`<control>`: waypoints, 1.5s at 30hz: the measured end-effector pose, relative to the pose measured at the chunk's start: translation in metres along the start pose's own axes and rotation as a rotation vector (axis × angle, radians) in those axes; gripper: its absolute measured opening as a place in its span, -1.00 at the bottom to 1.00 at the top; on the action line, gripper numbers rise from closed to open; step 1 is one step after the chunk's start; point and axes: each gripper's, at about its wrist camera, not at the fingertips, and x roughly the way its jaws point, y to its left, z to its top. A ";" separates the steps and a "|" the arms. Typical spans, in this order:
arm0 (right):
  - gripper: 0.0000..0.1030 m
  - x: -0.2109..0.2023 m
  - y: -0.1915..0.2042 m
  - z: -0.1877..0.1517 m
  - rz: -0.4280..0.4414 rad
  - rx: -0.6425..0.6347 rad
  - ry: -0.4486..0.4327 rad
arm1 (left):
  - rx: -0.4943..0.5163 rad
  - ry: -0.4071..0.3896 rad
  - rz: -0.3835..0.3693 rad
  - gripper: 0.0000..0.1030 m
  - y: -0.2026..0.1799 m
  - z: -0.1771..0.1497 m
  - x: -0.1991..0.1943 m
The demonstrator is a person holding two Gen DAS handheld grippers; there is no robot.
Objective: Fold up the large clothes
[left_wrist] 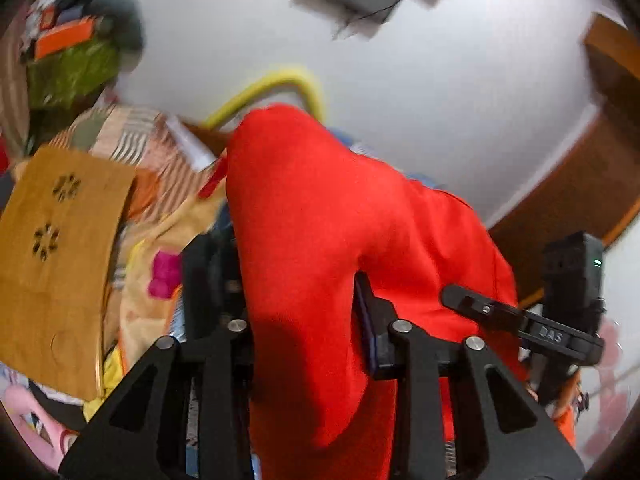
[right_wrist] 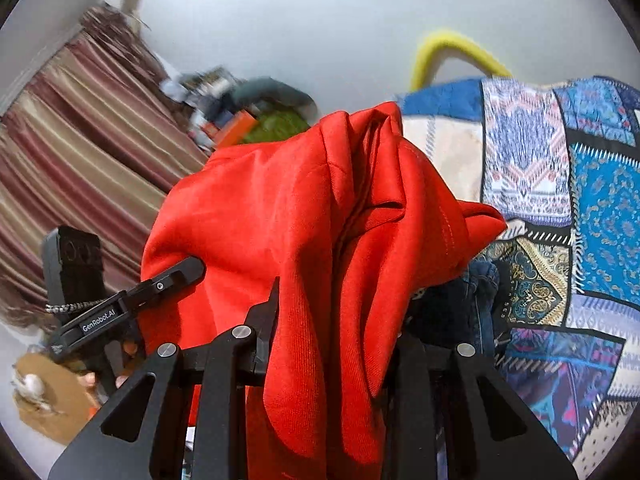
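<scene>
A large red garment (left_wrist: 320,220) is lifted in the air and fills the middle of both views. My left gripper (left_wrist: 304,312) is shut on a thick bunch of the red cloth, which drapes over its fingers. In the right wrist view the same red garment (right_wrist: 304,220) hangs in folds, and my right gripper (right_wrist: 332,340) is shut on it. The right gripper (left_wrist: 520,320) shows at the right of the left wrist view, and the left gripper (right_wrist: 120,308) at the left of the right wrist view. The fingertips are hidden by cloth.
A blue patchwork bedspread (right_wrist: 560,200) lies at the right. A dark denim piece (right_wrist: 476,292) lies under the red cloth. A brown cardboard box (left_wrist: 60,260) and striped bedding (left_wrist: 160,160) sit at the left. Striped curtains (right_wrist: 60,160), a yellow hose (right_wrist: 440,48), and a clutter pile (right_wrist: 248,120) stand behind.
</scene>
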 end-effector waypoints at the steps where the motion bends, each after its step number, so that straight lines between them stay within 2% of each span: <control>1: -0.50 0.016 -0.007 -0.002 -0.032 0.004 0.022 | -0.017 0.008 0.005 -0.24 0.009 -0.001 0.009; 3: -0.41 0.037 -0.020 -0.004 -0.066 0.001 0.057 | -0.048 0.016 -0.012 -0.07 0.026 -0.005 0.019; 6: -0.19 0.042 -0.036 -0.002 -0.058 0.012 0.062 | -0.029 0.020 -0.022 0.05 0.030 -0.007 0.021; 8: -0.08 0.037 -0.040 -0.001 -0.056 0.028 0.070 | 0.012 0.014 0.021 0.10 0.024 -0.008 0.019; 12: -0.07 0.012 -0.031 0.000 -0.148 -0.004 0.073 | 0.091 -0.036 0.138 0.11 0.002 -0.013 -0.003; 16: -0.07 -0.025 -0.005 -0.006 -0.269 -0.112 -0.003 | 0.138 -0.087 0.198 0.11 -0.019 -0.023 -0.037; 22: -0.06 -0.106 0.042 -0.031 -0.269 -0.243 -0.181 | 0.208 -0.216 0.180 0.11 -0.069 -0.048 -0.117; 28: -0.06 -0.191 0.098 -0.071 -0.181 -0.308 -0.358 | 0.303 -0.392 0.126 0.11 -0.130 -0.097 -0.215; 34: -0.07 -0.258 0.151 -0.132 -0.143 -0.417 -0.536 | 0.393 -0.578 0.115 0.11 -0.179 -0.170 -0.290; 38: -0.07 -0.279 0.174 -0.172 -0.147 -0.479 -0.625 | 0.423 -0.670 0.133 0.11 -0.195 -0.217 -0.316; 43: -0.07 -0.285 0.193 -0.217 -0.173 -0.528 -0.688 | 0.473 -0.771 0.207 0.13 -0.212 -0.273 -0.329; 45: -0.06 -0.284 0.197 -0.229 -0.188 -0.531 -0.698 | 0.476 -0.811 0.246 0.27 -0.216 -0.293 -0.330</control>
